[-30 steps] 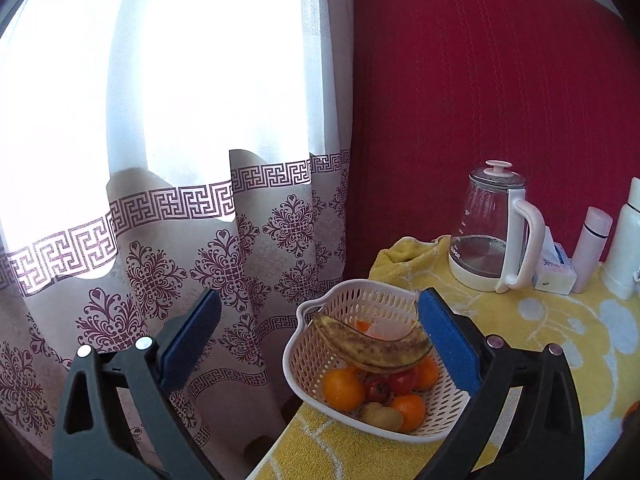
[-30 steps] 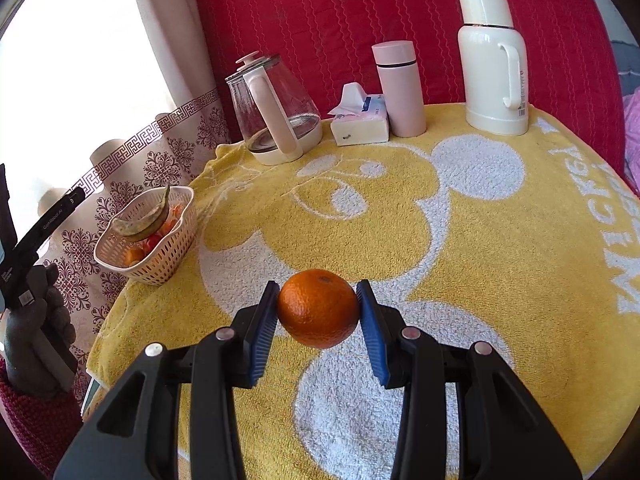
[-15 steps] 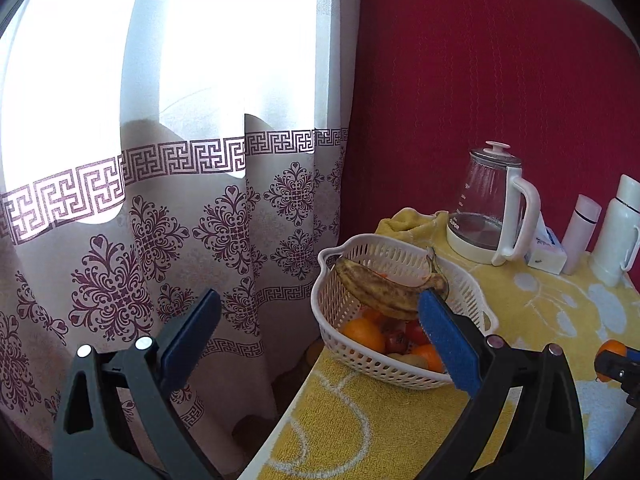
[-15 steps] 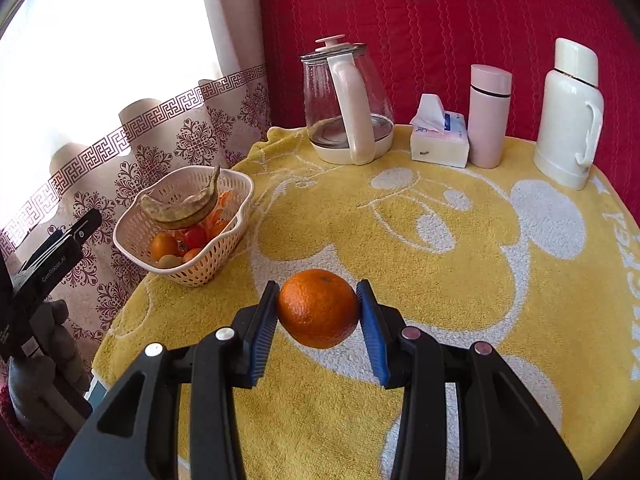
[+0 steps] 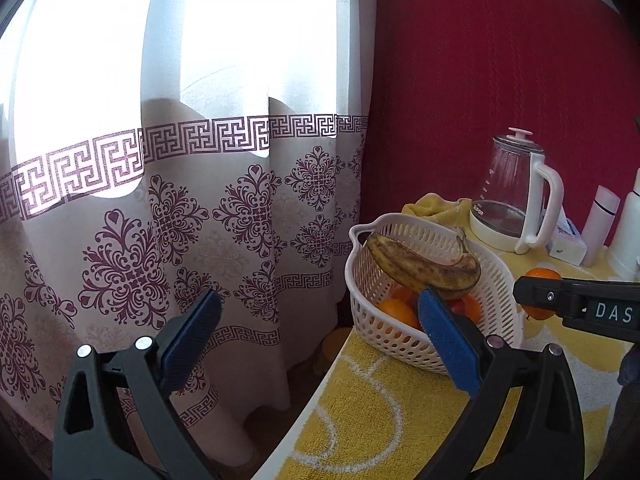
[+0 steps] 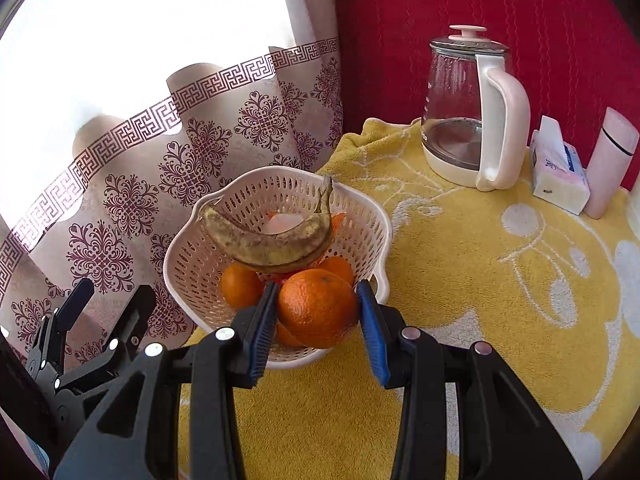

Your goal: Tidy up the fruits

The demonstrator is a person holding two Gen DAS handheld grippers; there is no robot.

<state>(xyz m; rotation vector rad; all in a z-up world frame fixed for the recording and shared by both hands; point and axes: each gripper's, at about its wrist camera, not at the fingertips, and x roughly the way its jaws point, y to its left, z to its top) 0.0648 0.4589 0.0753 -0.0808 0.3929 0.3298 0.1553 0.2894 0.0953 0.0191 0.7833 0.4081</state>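
While its two blue pads press against either side of an orange (image 6: 318, 306), the right gripper (image 6: 318, 322) holds that fruit just at the near rim of the white perforated basket (image 6: 192, 256) — in the right wrist view the orange overlaps the rim, though whether it touches the basket cannot be told. Inside the basket lies a brown-spotted banana (image 6: 272, 246), curved across the top of several more oranges (image 6: 240, 284) and a pale piece of fruit underneath. The basket stands at the edge of the tabletop, on a yellow towel (image 6: 460, 280) with a white cartoon outline.

The left gripper (image 5: 316, 340) hangs beside the tabletop edge with its pads spread wide and nothing between them — its right pad overlaps the basket's front in the left wrist view, the other sits against the patterned curtain (image 5: 180, 220).

Farther back on the towel stand a glass kettle (image 6: 468, 108) with a pale pink handle, a tissue pack (image 6: 558, 172) and a pink flask (image 6: 610, 164), all before a red fabric backdrop (image 6: 480, 8).
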